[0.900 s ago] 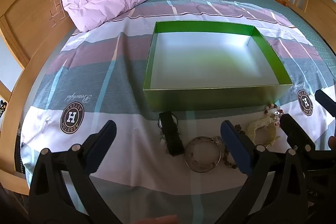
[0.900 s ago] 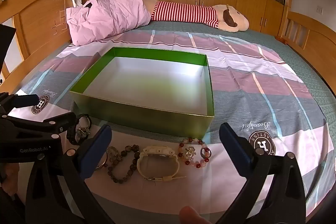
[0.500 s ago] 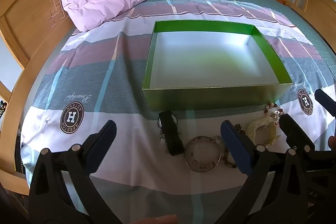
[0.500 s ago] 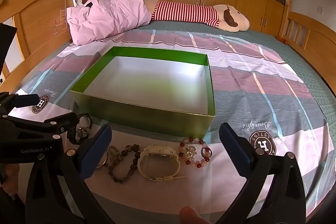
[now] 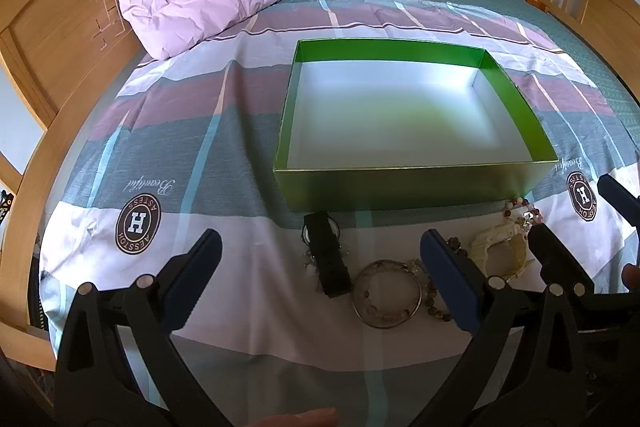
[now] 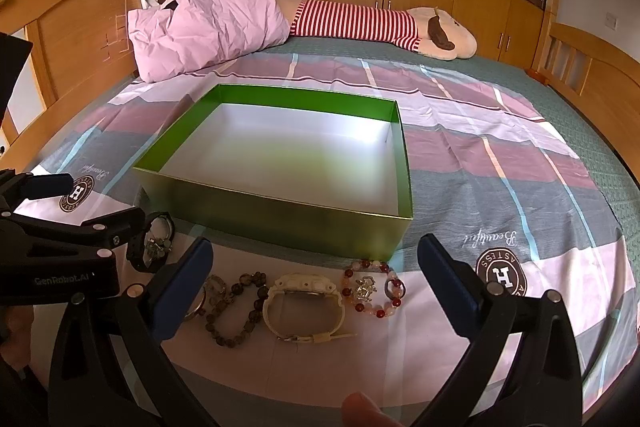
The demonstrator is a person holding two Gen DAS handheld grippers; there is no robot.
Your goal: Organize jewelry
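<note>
Lying in a row on the bed sheet (image 6: 500, 195), just in front of the green box (image 6: 280, 223), the jewelry has not shifted since the earlier frames: a black watch (image 5: 326, 255), a silver bangle (image 5: 387, 294), a brown bead bracelet (image 6: 236, 307), a white watch (image 6: 304, 303) and a red-and-white bead bracelet (image 6: 374, 291). The box sits open with nothing inside it. Both views match the earlier ones almost exactly. The left tongs (image 5: 320, 279) hang wide open above the black watch and bangle, holding nothing. The right tongs (image 6: 316, 283) are likewise spread wide over the white watch, touching nothing. Farther back lie a pink pillow (image 6: 208, 31) and a striped plush toy (image 6: 380, 23) near the wooden headboard (image 6: 80, 27).
</note>
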